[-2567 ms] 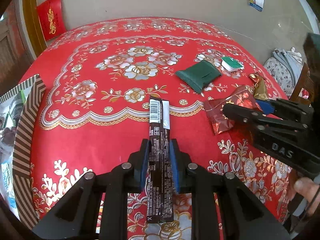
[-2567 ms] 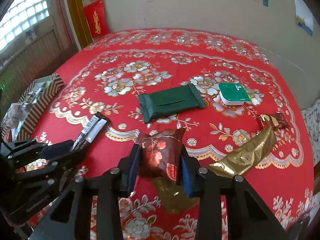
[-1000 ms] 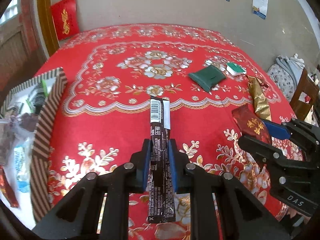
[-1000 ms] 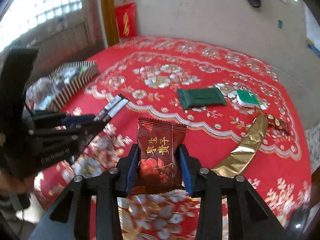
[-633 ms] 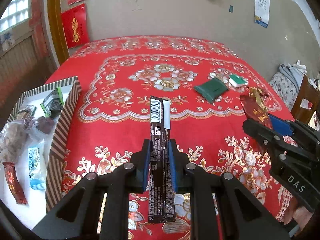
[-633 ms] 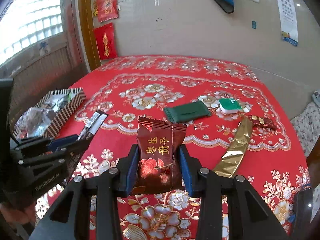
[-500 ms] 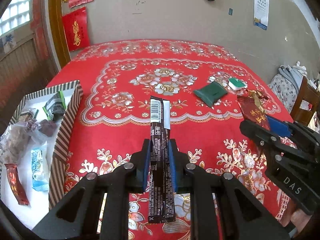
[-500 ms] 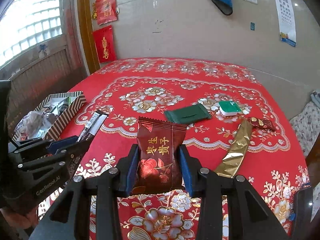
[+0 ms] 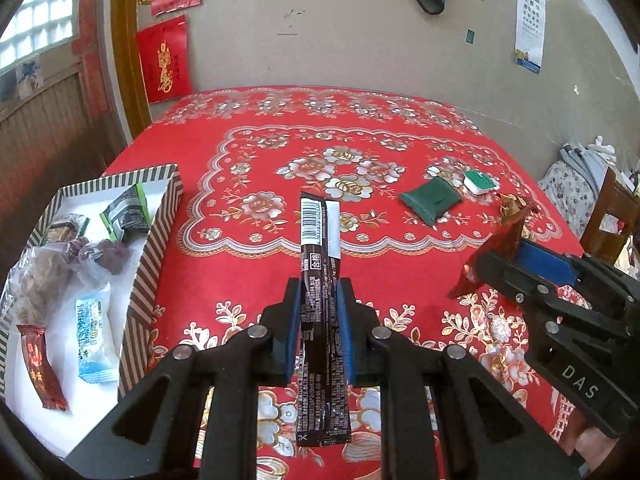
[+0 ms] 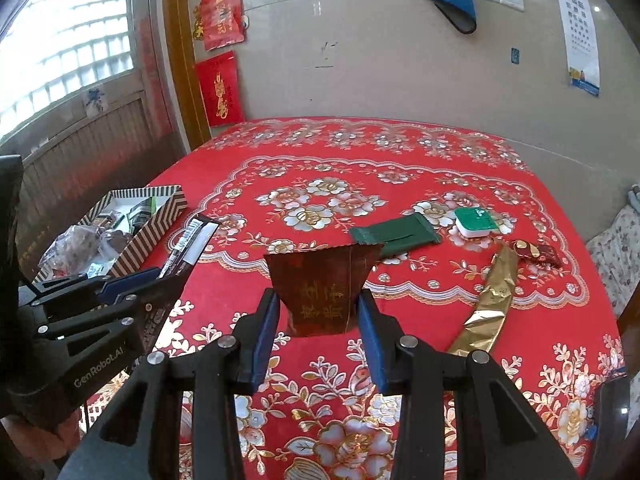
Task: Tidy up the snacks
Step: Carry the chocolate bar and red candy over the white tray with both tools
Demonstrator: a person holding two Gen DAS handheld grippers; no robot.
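Observation:
My left gripper (image 9: 319, 296) is shut on a long dark brown snack bar (image 9: 320, 264) and holds it above the red floral tablecloth (image 9: 248, 264). The striped snack box (image 9: 154, 236) with several snacks inside lies to its left. My right gripper (image 10: 318, 312) is shut on a dark red snack packet (image 10: 324, 284), now tilted back so its underside shows. That gripper and packet (image 9: 496, 248) show at the right in the left wrist view. The left gripper and its bar (image 10: 188, 246) show at the left in the right wrist view, near the box (image 10: 156, 222).
On the cloth lie a green packet (image 10: 394, 234), a small green-and-white tub (image 10: 476, 222), a gold wrapper (image 10: 490, 304) and a small dark red candy (image 10: 536, 252). A wooden chair (image 9: 612, 216) stands at the table's right. A wall is behind the table.
Both grippers have lifted and pulled back from the table, bringing the box into view at left. The red packet has tipped back in my right gripper, so its printed face is turned away.

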